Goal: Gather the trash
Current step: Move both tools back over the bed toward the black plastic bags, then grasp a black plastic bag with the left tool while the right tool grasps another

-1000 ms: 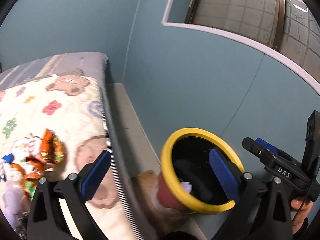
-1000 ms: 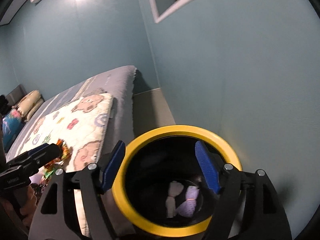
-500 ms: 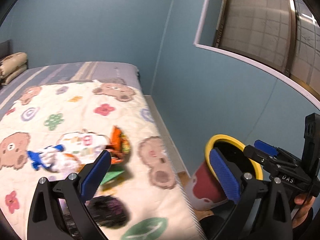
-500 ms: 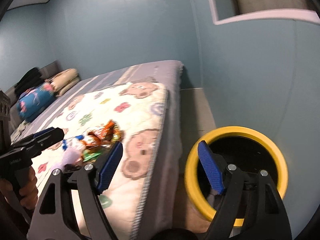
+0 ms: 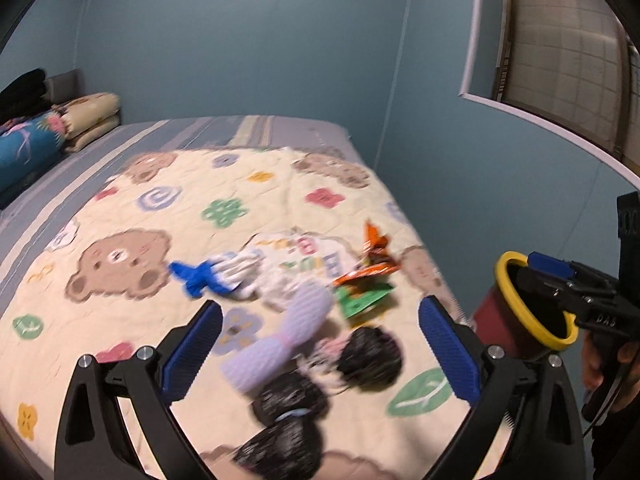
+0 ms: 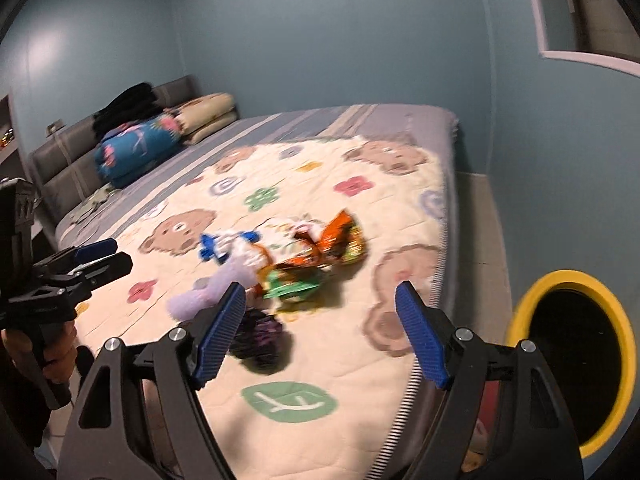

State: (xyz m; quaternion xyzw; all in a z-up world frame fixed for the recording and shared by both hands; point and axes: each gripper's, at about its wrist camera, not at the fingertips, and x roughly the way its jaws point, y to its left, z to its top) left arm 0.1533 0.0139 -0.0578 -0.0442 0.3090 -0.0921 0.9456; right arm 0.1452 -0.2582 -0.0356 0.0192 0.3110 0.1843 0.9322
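A pile of trash lies on the bear-print quilt [image 5: 132, 216]: an orange wrapper [image 5: 374, 258], a green wrapper [image 5: 362, 300], a white and blue wrapper [image 5: 224, 274], a lilac sock-like item [image 5: 280, 344] and dark balled items [image 5: 366, 354]. The pile also shows in the right wrist view, with the orange wrapper [image 6: 332, 242] and lilac item [image 6: 208, 296]. My left gripper [image 5: 320, 354] is open and empty above the lilac item. My right gripper [image 6: 320, 334] is open and empty near the pile. A red bin with a yellow rim [image 5: 520, 304] stands beside the bed [image 6: 576, 360].
Folded bedding [image 6: 140, 148] and pillows [image 6: 208, 116] lie at the head of the bed. A blue wall [image 5: 460, 184] and a narrow floor strip [image 6: 480, 216] run along the bed's right side. A window [image 5: 560, 56] is high on that wall.
Both grippers have swung left from the yellow-rimmed bin to the bed. The trash pile now sits between the fingers of both. The frames are blurred by motion.
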